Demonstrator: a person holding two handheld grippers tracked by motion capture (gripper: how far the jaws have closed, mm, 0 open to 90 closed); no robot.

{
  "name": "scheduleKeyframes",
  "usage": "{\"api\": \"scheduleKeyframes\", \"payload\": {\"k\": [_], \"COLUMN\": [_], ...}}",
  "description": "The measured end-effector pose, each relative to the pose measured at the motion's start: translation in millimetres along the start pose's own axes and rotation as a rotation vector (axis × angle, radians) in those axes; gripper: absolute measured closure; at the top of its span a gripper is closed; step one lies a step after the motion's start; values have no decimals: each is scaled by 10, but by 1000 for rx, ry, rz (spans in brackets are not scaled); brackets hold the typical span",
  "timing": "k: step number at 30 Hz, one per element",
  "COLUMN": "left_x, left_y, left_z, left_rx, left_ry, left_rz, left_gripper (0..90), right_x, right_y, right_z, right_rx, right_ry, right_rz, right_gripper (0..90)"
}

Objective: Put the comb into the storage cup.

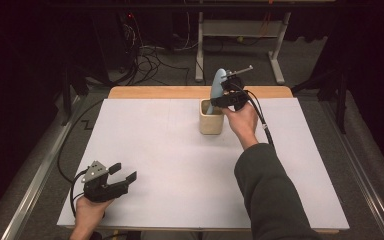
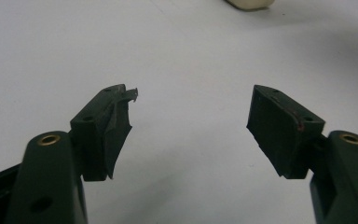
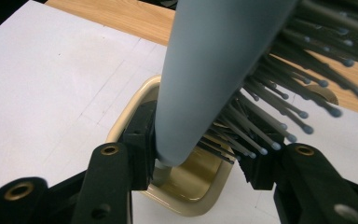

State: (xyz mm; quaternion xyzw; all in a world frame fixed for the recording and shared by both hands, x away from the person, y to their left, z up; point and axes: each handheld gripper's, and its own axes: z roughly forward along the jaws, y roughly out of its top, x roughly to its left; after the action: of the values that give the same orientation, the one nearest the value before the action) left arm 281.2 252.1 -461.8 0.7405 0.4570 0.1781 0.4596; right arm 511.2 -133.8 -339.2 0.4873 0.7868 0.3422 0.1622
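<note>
Right claw point(image 1: 228, 92): raised over the beige cup point(image 1: 211, 123) on outstretched forearm, pinching a pale-blue hairbrush point(image 1: 218, 85) upright, handle seemingly dipping inside the cup. Left claw point(image 1: 122, 172): spread, empty, low at the worktop's point(image 1: 170, 165) near-left corner, hand resting at the edge.

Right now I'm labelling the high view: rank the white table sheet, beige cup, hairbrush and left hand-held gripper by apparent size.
1. white table sheet
2. left hand-held gripper, though it sits nearer the camera
3. beige cup and hairbrush: too alike to rank, the brush being partly hidden.
</note>
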Motion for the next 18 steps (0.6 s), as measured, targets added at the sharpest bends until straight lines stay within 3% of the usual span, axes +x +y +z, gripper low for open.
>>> {"api": "scheduleKeyframes", "payload": {"k": [18], "left_x": [0], "left_y": [0], "left_z": [1], "left_rx": [4], "left_ry": [-2], "left_rz": [-1], "left_gripper": [301], "right_x": [34], "right_y": [-22], "right_z": [81], "right_rx": [26], "right_ry": [-7], "right_rz": [-14], "right_gripper": [535]}}
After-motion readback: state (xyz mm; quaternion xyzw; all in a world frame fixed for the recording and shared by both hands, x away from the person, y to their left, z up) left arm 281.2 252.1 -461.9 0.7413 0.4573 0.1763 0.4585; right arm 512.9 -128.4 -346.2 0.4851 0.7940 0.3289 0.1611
